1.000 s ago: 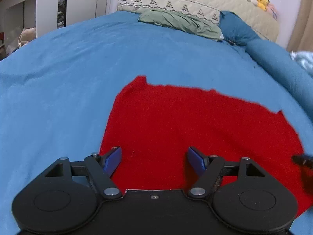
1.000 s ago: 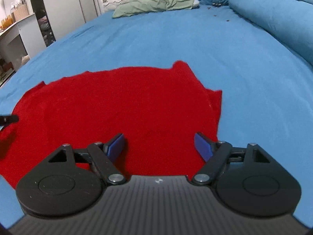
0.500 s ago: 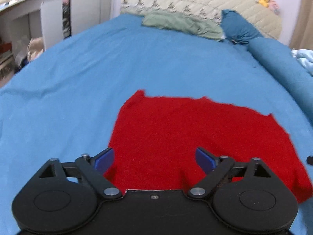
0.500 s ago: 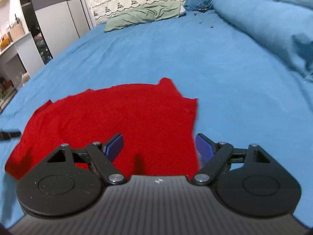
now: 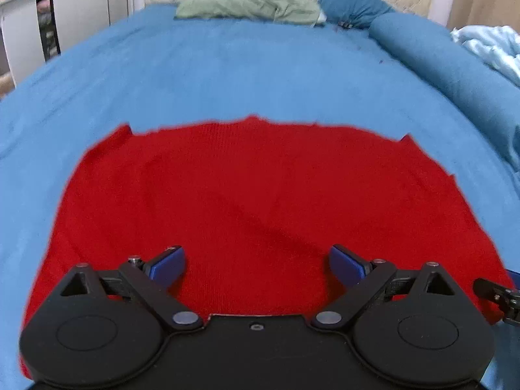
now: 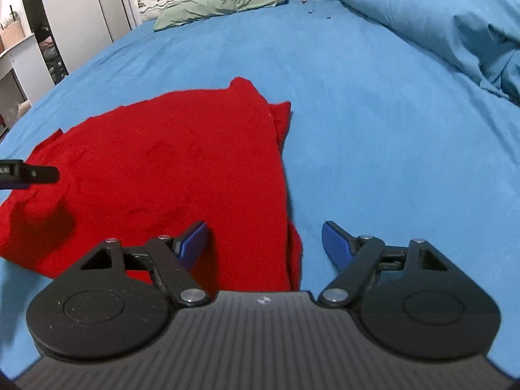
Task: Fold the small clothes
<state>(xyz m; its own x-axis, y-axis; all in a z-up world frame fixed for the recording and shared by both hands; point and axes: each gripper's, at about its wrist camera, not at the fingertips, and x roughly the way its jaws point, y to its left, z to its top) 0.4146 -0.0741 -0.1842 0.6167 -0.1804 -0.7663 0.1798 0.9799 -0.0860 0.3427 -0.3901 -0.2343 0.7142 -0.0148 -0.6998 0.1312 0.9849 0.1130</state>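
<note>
The left gripper (image 5: 256, 265) is held low and level, with both blue-padded fingers (image 5: 167, 265) spread wide apart and nothing gripped between them; its black finger tip is also seen entering from the left edge of the right wrist view (image 6: 29, 175). The right gripper (image 6: 264, 243) is likewise held with its jaws fully parted, blue pads (image 6: 336, 243) exposed and nothing clasped. A black part of the right gripper is seen at the right edge of the left wrist view (image 5: 497, 295), so the two are placed side by side.
</note>
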